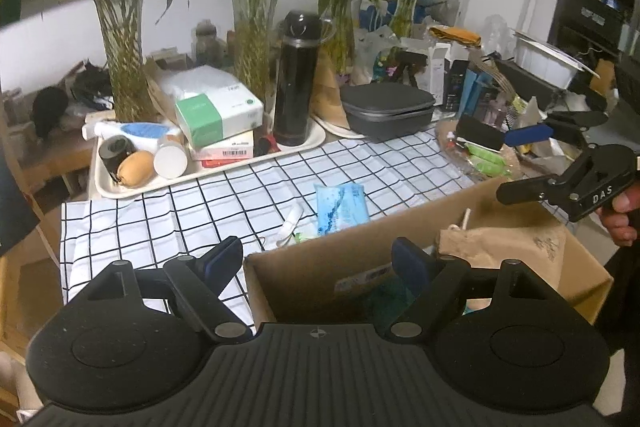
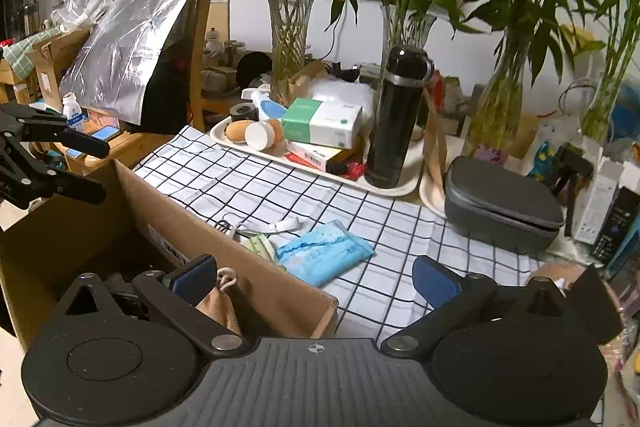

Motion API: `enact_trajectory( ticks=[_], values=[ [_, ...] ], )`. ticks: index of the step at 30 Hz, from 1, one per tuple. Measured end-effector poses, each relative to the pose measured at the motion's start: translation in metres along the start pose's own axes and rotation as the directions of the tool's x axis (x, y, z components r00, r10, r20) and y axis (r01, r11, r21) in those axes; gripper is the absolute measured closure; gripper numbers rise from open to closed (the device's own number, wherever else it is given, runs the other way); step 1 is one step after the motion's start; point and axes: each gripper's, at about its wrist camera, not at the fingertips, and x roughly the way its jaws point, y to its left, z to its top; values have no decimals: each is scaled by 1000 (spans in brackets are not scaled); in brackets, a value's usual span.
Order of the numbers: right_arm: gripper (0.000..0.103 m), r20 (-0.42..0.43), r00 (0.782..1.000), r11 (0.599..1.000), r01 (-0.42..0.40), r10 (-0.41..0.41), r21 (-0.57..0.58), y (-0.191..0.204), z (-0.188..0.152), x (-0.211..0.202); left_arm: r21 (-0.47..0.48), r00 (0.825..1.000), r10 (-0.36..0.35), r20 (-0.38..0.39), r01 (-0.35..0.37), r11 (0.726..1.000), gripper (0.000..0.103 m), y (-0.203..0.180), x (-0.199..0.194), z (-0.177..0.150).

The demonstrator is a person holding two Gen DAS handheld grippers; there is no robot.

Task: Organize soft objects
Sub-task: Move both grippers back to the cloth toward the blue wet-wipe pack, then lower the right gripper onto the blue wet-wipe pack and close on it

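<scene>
Two tools (both agape) over box edge

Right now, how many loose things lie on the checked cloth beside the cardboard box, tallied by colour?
Blue: 1, the blue soft pack
Green: 1, the small green packet
White: 1, the white strip
Total: 3, all on the checked cloth outside the cardboard box.
</scene>
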Motion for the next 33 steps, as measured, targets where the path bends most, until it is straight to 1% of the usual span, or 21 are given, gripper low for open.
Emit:
enact_trajectory(
  ticks=[5,10,15,18,21,25,28,30,33],
  values=[
    [0,-34,999,998,-21,23,58,-11,3,13,-19,999,-4,-42,4,1000,21,11,13,6],
    [0,-62,997,993,-35,42,115,-23,7,24,-57,997,-36,-74,32,998,21,23,26,13],
    [0,-85,994,985,-54,69,166,-35,9,37,-116,989,-121,-87,110,987,21,36,35,19],
    [0,-88,992,978,-72,90,194,-40,12,43,-148,987,-133,-89,119,982,21,42,39,23],
    [0,-88,989,970,-93,115,225,-46,15,49,-209,980,-182,-85,161,965,21,52,44,28],
    [0,-87,986,958,-116,143,263,-54,19,56,-237,975,-195,-107,165,957,21,62,54,32],
    [0,-102,982,945,-119,157,303,-62,21,66,-277,967,-218,-135,174,945,21,71,65,33],
    [0,-135,978,931,-101,157,351,-69,20,76,-313,960,-227,-165,167,935,21,78,74,33],
    [0,-195,969,910,-62,154,409,-79,16,91,-349,949,-225,-220,139,927,21,87,85,31]
  ],
)
